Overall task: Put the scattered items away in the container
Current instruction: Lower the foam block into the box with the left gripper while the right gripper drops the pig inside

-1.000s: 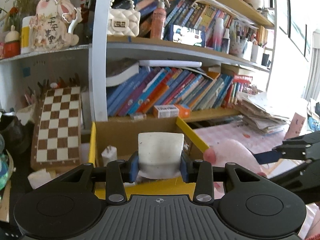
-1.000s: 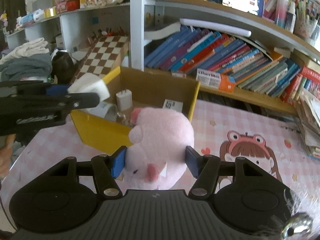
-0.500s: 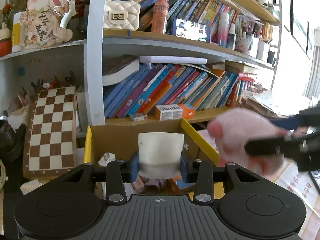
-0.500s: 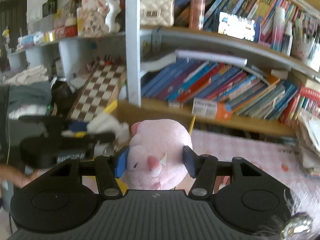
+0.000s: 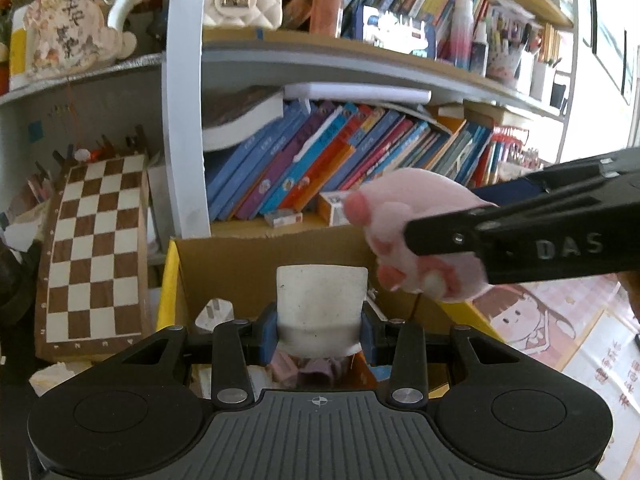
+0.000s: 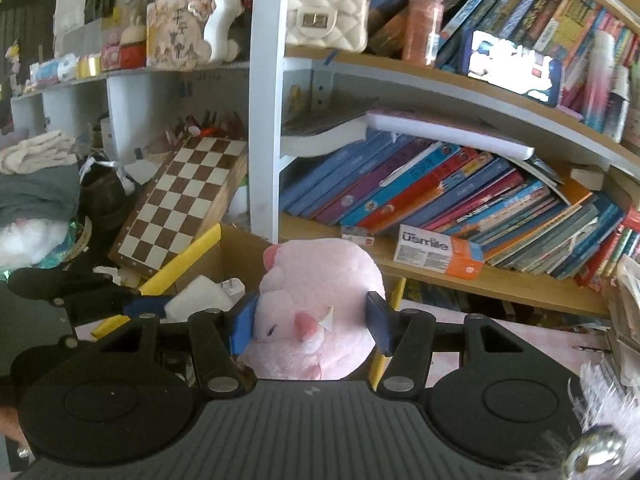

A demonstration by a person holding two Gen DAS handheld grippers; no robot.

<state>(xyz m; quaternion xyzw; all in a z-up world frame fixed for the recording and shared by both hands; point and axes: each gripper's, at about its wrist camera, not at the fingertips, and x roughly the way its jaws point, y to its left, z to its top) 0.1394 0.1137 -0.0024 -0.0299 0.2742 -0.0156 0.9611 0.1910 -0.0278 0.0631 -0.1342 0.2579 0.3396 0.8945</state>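
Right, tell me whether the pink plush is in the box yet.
Not in yet. The pink plush is clamped in the right gripper, held up near the cardboard box.

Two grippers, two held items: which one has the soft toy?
The right gripper, shut on the pink plush pig; the left gripper grips a white rectangular block instead.

Soft toy [image 6: 320, 312]: pale pink, darker pink snout and feet. Block [image 5: 322, 300]: off-white, plain. Box [image 5: 256, 268]: brown cardboard, yellow rim. Chessboard [image 5: 96, 256]: brown and white checks, wooden edge. Handbag [image 6: 328, 14]: cream, quilted, gold clasp. Books [image 6: 440, 192]: blue, purple, red, orange spines. Gripper pads [image 6: 242, 326]: blue. Tablecloth [image 5: 560, 328]: pink, cartoon print.
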